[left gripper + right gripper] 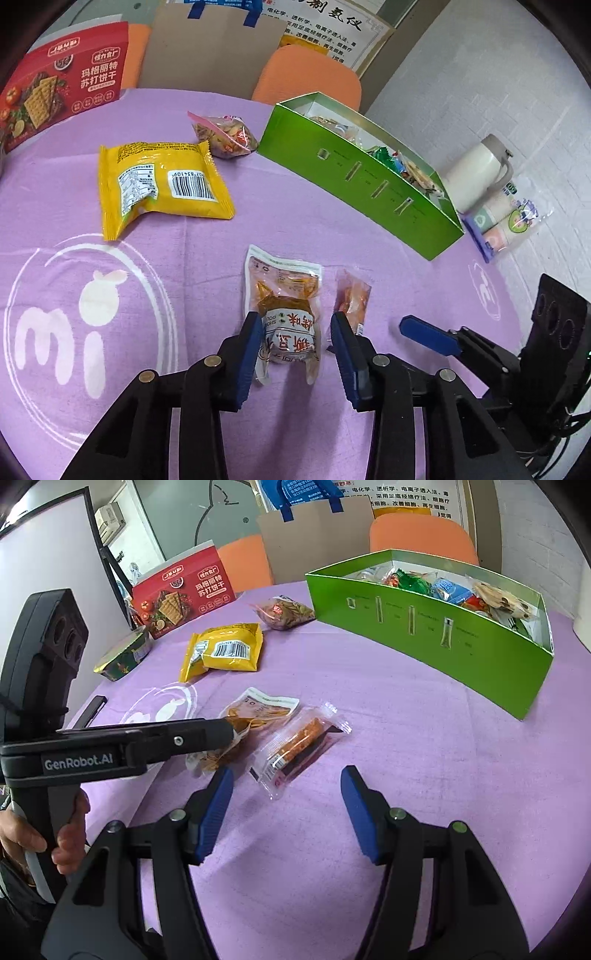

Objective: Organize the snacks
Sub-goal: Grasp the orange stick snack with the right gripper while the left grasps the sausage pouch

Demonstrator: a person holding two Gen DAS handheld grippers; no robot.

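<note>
Now, tofu pouch (pixel 286 317) between left jaws

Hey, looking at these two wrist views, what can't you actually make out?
- Green box contents: left wrist view, its near wall hides most of them.
- Tofu pouch near end: right wrist view, the left claw covers it; whether both pads press it is unclear.
- Foil-lidded tub: label too small, right wrist view.
- White bottle base: left wrist view, behind the box.
</note>
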